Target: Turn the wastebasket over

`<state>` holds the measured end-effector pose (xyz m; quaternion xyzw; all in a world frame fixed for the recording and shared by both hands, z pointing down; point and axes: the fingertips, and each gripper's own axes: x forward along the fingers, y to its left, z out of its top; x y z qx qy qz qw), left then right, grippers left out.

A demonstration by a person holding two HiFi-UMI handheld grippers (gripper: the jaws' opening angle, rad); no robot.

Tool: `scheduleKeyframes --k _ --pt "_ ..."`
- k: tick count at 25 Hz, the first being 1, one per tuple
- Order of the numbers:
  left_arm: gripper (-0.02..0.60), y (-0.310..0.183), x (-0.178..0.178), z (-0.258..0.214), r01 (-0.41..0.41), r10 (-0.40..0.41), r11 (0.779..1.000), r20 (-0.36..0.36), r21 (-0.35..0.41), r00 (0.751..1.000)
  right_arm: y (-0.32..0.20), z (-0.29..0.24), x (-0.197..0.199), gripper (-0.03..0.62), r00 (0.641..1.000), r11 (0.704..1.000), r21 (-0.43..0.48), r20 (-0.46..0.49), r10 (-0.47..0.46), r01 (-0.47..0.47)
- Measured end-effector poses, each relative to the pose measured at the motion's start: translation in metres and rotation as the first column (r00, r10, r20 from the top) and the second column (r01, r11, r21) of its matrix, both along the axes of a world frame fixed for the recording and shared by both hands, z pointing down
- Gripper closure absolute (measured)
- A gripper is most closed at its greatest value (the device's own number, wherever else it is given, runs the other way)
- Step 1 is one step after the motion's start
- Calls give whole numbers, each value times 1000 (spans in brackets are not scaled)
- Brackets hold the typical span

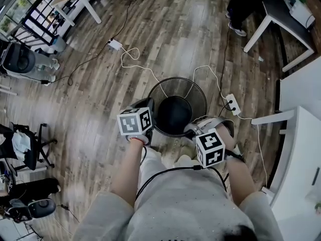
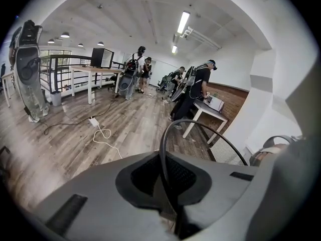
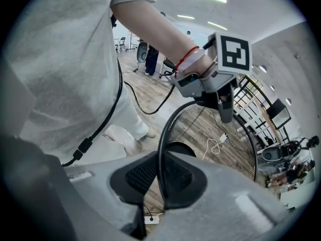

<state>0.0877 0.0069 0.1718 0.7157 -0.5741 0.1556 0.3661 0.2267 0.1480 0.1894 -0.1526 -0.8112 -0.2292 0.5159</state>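
Observation:
A black wire-mesh wastebasket (image 1: 175,107) stands on the wood floor with its open mouth facing up. My left gripper (image 1: 150,110) is shut on the left side of its rim. My right gripper (image 1: 197,130) is shut on the near right side of the rim. In the left gripper view the rim wire (image 2: 164,154) runs between the two pads and the mesh wall (image 2: 220,152) curves away behind it. In the right gripper view the rim (image 3: 160,159) is likewise pinched between the pads, and the left gripper (image 3: 224,104) clamps the opposite edge.
A white power strip (image 1: 232,104) with cables lies just right of the basket, and another one (image 1: 114,44) lies farther off. White tables (image 1: 273,26) and a white desk (image 1: 301,129) stand at the right. An office chair (image 1: 27,144) is at the left. People (image 2: 195,87) stand in the distance.

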Motion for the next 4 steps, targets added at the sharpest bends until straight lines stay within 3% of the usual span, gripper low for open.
scheduleKeyframes --k 4 --pt "565 -7 8 4 -12 12 1000 -3 -5 1000 -6 4 6 557 1000 1000 4 -2 4 -4"
